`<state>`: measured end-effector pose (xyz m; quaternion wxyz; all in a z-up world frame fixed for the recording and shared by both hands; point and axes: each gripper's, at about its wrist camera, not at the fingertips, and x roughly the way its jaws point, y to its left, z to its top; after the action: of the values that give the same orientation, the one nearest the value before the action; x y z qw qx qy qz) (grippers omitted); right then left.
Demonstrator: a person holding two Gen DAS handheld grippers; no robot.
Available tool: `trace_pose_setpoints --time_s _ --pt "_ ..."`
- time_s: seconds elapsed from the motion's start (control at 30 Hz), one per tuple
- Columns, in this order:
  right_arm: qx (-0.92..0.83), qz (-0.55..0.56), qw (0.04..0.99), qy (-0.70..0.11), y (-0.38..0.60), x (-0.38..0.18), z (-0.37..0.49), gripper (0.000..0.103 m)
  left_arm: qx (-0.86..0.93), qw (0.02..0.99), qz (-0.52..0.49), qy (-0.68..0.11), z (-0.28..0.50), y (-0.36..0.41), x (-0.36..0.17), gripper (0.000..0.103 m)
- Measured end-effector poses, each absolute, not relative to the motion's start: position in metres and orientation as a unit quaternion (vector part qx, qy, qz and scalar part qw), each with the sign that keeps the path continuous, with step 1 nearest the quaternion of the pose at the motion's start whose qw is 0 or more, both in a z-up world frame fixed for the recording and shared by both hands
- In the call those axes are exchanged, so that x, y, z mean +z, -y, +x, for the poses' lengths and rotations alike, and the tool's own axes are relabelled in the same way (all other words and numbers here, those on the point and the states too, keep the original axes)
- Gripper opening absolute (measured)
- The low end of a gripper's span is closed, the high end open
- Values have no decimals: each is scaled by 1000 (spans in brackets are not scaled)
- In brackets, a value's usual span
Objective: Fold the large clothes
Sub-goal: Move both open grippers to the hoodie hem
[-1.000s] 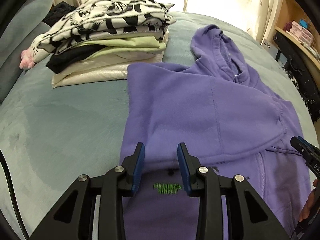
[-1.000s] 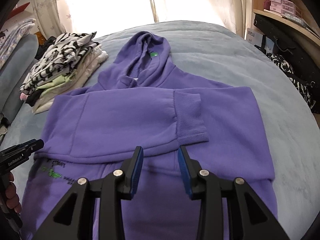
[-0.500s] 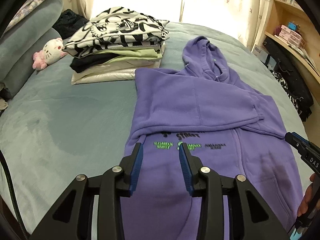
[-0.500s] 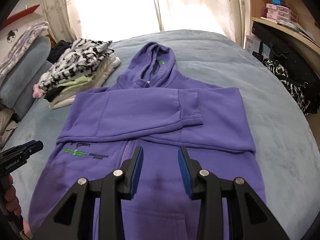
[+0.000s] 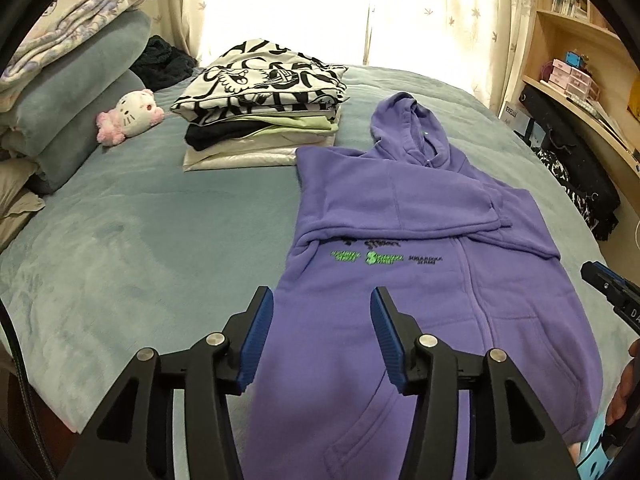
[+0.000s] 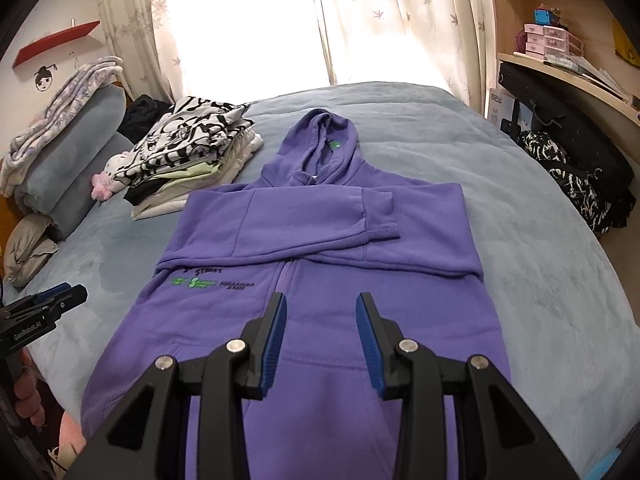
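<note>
Both wrist views look forward and downward along their own fingers, from above the near edge of the bed, toward the window at twelve o'clock. They share the purple hoodie and the folded pile; the left view sits further toward nine o'clock.

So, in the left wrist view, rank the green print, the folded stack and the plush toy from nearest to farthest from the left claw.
1. Green print, on the hoodie just ahead of the left claw.
2. Folded stack, farther back, left of the hood.
3. Plush toy, far left by the pillows. It and the stack are close to level; the order is tentative.
</note>
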<state>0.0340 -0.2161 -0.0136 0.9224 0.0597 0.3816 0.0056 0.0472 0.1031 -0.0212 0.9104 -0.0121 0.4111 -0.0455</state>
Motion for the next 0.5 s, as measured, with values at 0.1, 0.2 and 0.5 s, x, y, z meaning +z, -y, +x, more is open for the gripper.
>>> trace_pose_setpoints --time_s 0.1,0.2,0.5 --pt "6 60 922 -382 213 -15 22 36 -41 909 -13 -414 38 -111 -22 51" --pt "9 70 920 -385 214 -18 11 36 -39 908 -16 -417 28 -121 -25 51" --pt "15 87 914 -397 228 -25 -20 44 -53 897 -38 -436 0 -146 -48 58"
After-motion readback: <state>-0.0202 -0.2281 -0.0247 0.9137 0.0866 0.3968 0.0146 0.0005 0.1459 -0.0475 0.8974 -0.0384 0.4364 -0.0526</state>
